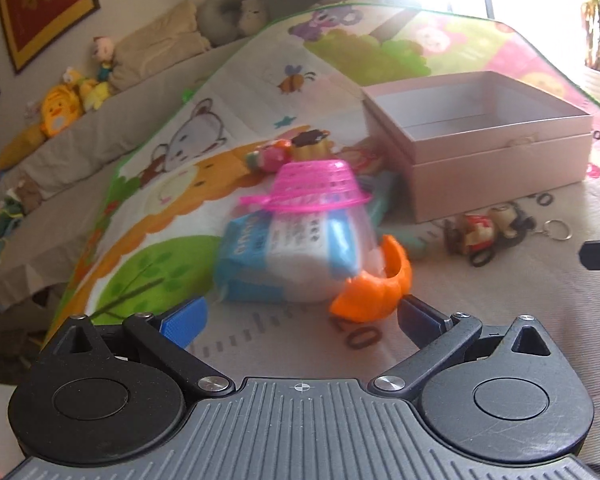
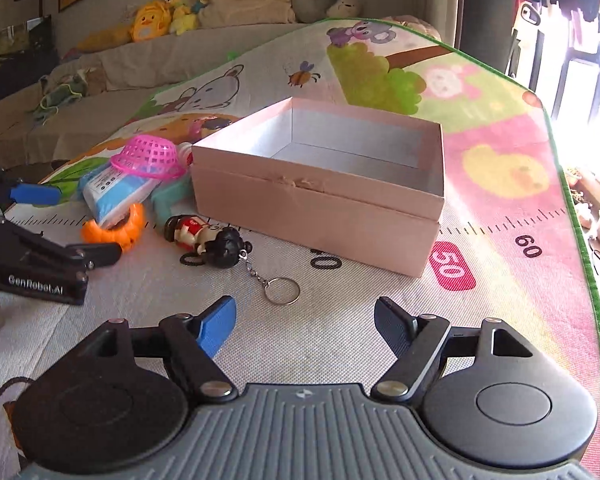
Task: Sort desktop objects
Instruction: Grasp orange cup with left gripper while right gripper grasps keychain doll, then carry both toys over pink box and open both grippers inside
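An open pink box (image 2: 320, 200) stands on the play mat; it also shows in the left wrist view (image 1: 500, 160). Left of it lies a pile: a blue tissue pack (image 1: 284, 256), an upturned pink basket (image 1: 312, 188) on top, and an orange toy piece (image 1: 376, 292) in front. My left gripper (image 1: 300, 320) is open just short of the pile, empty; it also shows in the right wrist view (image 2: 60, 220). A doll keychain (image 2: 208, 240) lies before the box. My right gripper (image 2: 304, 320) is open and empty, near the key ring (image 2: 282, 290).
The cartoon play mat (image 2: 500, 168) covers the table. A teal item (image 2: 168, 200) lies between pile and box. Small figures (image 1: 288, 152) lie behind the basket. A sofa with plush toys (image 2: 160, 20) runs along the far left. A bright window is at right.
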{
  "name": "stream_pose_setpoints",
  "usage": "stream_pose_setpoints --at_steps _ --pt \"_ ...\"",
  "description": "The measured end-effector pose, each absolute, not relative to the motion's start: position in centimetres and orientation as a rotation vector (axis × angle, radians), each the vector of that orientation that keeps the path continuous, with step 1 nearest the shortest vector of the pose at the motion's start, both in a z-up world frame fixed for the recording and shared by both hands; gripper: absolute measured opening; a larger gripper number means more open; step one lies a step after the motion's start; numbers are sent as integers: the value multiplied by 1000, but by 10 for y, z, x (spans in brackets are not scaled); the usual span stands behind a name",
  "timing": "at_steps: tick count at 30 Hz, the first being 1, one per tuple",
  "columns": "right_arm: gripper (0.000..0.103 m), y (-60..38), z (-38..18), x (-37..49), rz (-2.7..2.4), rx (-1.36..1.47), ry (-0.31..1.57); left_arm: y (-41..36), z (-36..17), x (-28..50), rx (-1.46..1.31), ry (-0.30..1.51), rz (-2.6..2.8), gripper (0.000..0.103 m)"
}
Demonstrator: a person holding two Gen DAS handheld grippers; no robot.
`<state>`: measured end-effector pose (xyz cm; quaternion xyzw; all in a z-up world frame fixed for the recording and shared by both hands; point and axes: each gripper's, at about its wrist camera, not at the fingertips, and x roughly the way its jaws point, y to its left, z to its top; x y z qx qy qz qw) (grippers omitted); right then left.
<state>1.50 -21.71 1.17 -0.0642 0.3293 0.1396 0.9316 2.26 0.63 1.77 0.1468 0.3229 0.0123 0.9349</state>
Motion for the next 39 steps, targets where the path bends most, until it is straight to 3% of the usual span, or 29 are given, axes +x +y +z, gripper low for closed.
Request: stream_pose_setpoints --at_steps 7,12,15,30,31,32,39 --pt "81 -201 6 17 301 -129 677 23 33 10 46 689 -128 103" --pt "82 -203 12 11 284 -145 654 1 21 30 68 699 -29 101" --pt "82 -200 18 11 284 -155 645 -4 19 36 61 715 -36 63" --pt "82 -128 7 72 291 -70 744 32 27 -26 24 676 -86 62" --pt "80 -125 5 76 285 -75 753 32 27 -26 24 673 -85 62" --pt "70 -124 4 77 276 -91 767 32 28 -27 23 672 -84 62" --pt "69 -162 48 29 380 -119 739 22 51 -38 37 616 -161 62"
